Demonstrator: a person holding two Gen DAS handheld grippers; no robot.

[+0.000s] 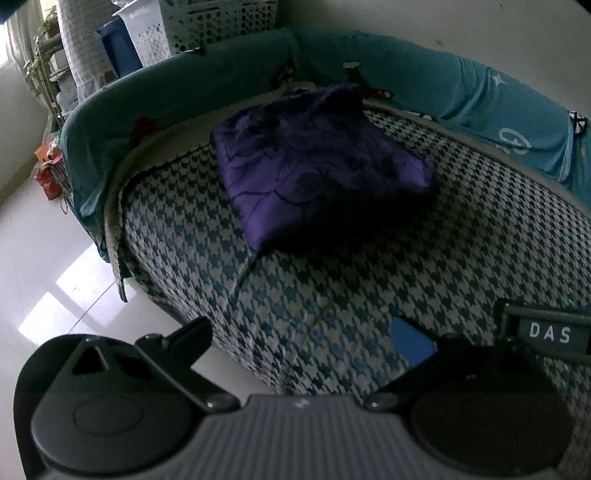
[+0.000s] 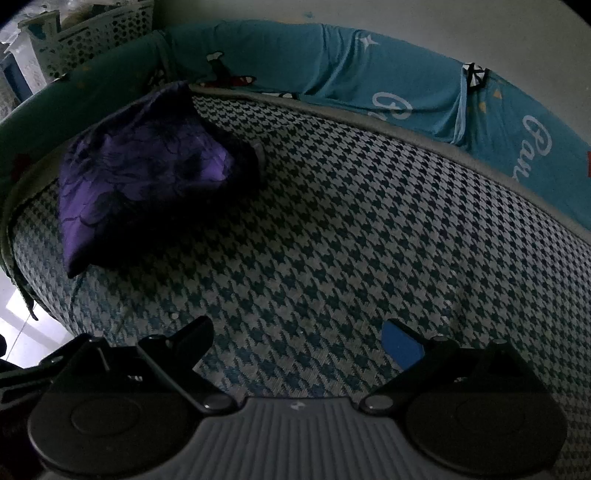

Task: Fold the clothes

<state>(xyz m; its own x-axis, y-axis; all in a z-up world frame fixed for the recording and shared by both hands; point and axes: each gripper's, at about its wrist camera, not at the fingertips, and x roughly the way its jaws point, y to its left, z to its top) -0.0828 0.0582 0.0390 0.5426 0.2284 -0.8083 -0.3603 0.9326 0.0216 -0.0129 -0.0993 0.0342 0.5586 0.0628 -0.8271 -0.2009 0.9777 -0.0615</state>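
Looking along the left claw (image 1: pixel 301 334) we get what the other view lacks — a pale tiled floor (image 1: pixel 48 258) with patches of sunlight, a leafy plant (image 1: pixel 38 70) by the window side, an orange-red bag (image 1: pixel 48 170) on the floor and white perforated baskets (image 1: pixel 207 22) stacked behind the bed; at its right edge sits part of the other tool, lettered "DAS" (image 1: pixel 550 334). The right claw (image 2: pixel 303 338) view instead gives us more of the teal sheet (image 2: pixel 424 92) along the far side, with white script printed on it. Both claws are spread wide and carry nothing, each hovering over bare cover near the bed's front edge. The folded purple garment (image 1: pixel 317 170) — dark flower outlines on shiny cloth — lies well apart from both, toward the bed's far left corner, one corner touching the teal bolster (image 1: pixel 177 85). Nothing lies between the claws and it. The bed cover (image 2: pixel 351 229) is a blue-and-white houndstooth weave, slightly creased near the front, and a plain pale wall (image 2: pixel 369 14) rises behind.
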